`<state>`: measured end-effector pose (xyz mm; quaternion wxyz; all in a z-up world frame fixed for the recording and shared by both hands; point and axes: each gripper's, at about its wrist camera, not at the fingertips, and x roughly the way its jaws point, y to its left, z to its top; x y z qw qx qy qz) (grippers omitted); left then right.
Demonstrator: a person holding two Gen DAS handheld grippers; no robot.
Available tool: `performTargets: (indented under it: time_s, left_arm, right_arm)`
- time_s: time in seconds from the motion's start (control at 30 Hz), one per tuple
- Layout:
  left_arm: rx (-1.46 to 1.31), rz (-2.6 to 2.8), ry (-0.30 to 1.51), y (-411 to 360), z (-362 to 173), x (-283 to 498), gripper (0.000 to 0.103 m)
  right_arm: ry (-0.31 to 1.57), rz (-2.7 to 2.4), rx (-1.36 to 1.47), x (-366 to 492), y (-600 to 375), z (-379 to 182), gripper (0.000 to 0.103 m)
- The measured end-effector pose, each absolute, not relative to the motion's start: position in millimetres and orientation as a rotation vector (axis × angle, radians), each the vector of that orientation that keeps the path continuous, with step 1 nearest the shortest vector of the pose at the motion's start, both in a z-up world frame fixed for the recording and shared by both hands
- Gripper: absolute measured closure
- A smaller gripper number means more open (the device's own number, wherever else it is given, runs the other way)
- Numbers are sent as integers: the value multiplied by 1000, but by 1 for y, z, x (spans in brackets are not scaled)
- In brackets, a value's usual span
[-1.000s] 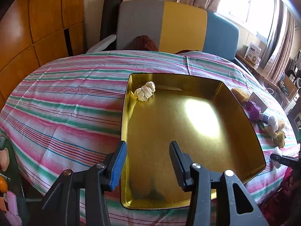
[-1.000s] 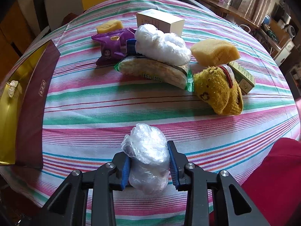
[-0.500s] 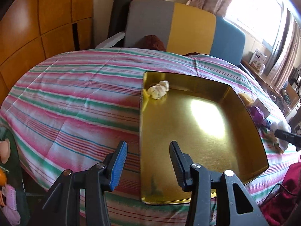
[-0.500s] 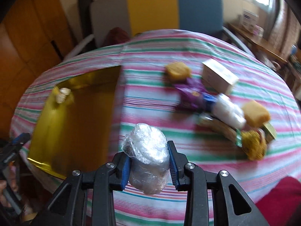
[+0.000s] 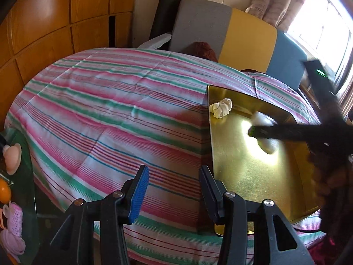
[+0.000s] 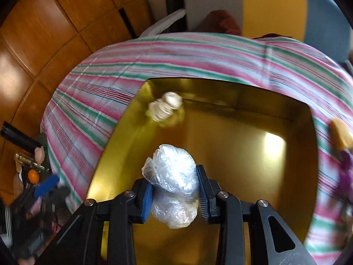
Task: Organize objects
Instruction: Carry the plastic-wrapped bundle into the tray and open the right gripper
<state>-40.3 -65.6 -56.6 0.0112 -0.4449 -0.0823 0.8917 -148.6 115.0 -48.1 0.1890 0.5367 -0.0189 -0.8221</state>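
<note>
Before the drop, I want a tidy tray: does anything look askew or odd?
Nothing stands out. The shiny gold metal tray lies flat, holding only a knotted cream cloth; the right claw grips a crumpled clear plastic bag above it.

glossy gold metal tray (image 6: 231,145) mirrors light; crinkled clear plastic bag (image 6: 174,181), shiny; striped cloth tablecloth (image 5: 106,114), soft matt weave; polished wood panelling (image 5: 55,22) in the upper left; matt black plastic gripper arms.
</note>
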Motion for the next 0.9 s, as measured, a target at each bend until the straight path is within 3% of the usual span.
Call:
performTargets:
  time_s: [0.2, 0.27, 0.33, 0.43, 0.57, 0.9]
  left_arm:
    - [-1412, 2760, -288, -70, -63, -42, 56]
    - [-1414, 2754, -290, -69, -64, -42, 56]
    - [-1412, 2751, -290, -68, -64, -41, 56]
    - [-1403, 2751, -288, -67, -61, -40, 56]
    - [-1388, 2758, -275, -64, -59, -38, 56]
    - [-1371, 2756, -211, -48, -57, -34, 56]
  right_arm:
    - [-138, -2282, 1555, -182, 83, -74, 64]
    - [-219, -2279, 1562, -189, 84, -79, 48]
    - [-267, -2275, 1546, -190, 86, -78, 48]
    - [-338, -2262, 1522, -186, 95, -72, 38]
    - [-292, -2313, 1494, -172, 104, -58, 34]
    - [100, -2574, 1334, -104, 131, -18, 18]
